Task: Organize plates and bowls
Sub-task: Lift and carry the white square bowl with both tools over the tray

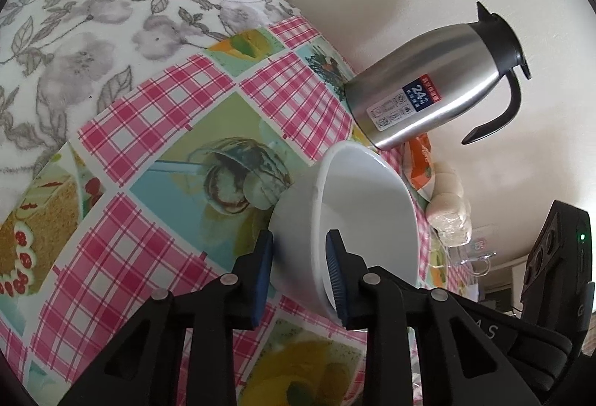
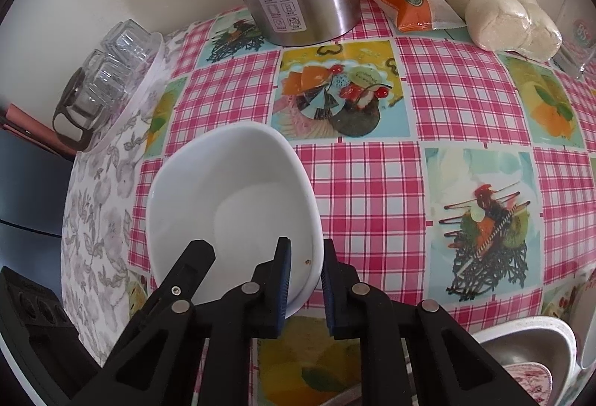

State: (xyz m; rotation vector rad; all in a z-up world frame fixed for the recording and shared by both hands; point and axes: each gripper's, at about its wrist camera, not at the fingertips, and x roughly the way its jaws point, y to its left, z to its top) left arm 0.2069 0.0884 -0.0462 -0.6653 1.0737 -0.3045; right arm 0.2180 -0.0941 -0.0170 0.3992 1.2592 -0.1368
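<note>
Where ribbed pads pinch, the glossy bowl (image 2: 238, 197) curves.

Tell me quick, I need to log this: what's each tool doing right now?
Left tool: closed on the bowl rim, one pad inside, one outside.
Right tool: closed on the opposite rim of the same bowl.

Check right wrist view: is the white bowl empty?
Yes. The white bowl shows only bare glazed interior, with the right gripper clamped over its near rim.
</note>
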